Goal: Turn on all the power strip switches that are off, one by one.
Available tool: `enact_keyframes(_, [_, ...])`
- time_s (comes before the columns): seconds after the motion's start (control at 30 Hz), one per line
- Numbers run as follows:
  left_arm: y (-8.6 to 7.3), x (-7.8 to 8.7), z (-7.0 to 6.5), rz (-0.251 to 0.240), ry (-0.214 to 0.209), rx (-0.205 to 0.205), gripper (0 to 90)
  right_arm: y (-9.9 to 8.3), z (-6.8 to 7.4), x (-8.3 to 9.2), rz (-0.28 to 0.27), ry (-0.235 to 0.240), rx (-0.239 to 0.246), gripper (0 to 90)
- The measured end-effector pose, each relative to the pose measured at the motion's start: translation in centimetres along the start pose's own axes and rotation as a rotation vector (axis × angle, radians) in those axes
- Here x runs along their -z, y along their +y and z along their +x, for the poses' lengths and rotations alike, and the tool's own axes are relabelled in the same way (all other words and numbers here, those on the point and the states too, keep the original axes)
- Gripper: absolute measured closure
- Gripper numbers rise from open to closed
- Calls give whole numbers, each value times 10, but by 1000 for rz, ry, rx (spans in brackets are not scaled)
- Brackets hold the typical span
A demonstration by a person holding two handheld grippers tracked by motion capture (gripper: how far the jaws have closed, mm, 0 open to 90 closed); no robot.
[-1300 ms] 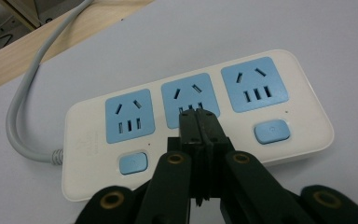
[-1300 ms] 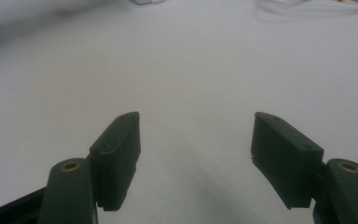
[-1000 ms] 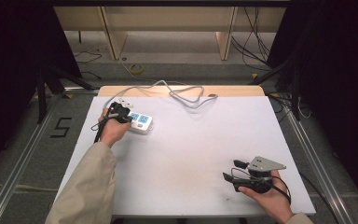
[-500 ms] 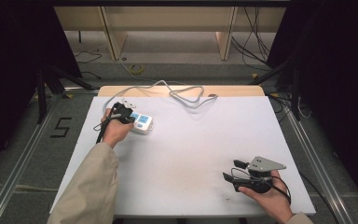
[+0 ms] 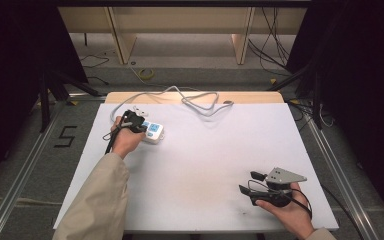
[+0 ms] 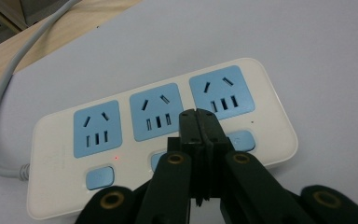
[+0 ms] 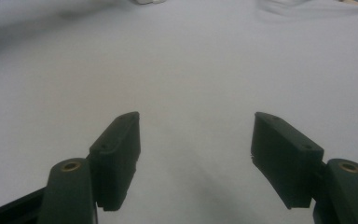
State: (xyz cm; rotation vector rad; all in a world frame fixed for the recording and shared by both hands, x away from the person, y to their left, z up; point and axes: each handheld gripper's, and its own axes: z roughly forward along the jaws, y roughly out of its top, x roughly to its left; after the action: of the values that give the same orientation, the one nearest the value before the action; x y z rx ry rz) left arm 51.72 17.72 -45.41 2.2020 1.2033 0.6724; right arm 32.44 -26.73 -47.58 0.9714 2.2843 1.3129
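Left gripper (image 6: pixel 199 116) jaws pressed together, tip over power strip (image 6: pixel 158 135) middle switch; off-centre push risks strip skidding. Right gripper (image 7: pixel 196 154) spread, idle.

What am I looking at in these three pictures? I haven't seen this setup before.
A person sits at a white table with a hand-held two-jaw gripper in each hand. The high view looks down from above; the other two come from cameras riding on the grippers. The left gripper, jaws shut, points its tips at the buttons of a white power strip with three blue sockets; a small red light glows on it. Its grey cord trails to the table's far edge. The right gripper rests near the front right with open jaws, holding nothing.
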Motion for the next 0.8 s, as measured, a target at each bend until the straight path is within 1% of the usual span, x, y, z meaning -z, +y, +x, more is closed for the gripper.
enact_keyframes(0.13, [1, -1, -2, 1, -6, -6, 900, 0, 0, 0, 0, 0, 0, 337])
enact_keyframes(0.2, [1, -1, -4, -4, -9, -3, 900, 0, 0, 0, 0, 0, 0, 337])
enact_keyframes(0.27, [2, -1, -5, -2, -12, -11, 900, 0, 0, 0, 0, 0, 0, 337])
enact_keyframes(0.37, [3, -3, -7, 1, -21, -8, 900, 0, 0, 0, 0, 0, 0, 337])
enact_keyframes(0.63, [7, -2, -10, 1, -27, -22, 900, 0, 0, 0, 0, 1, 0, 336])
enact_keyframes(0.8, [9, -2, -13, -1, -32, -22, 900, 0, 0, 0, -1, 0, 0, 337])
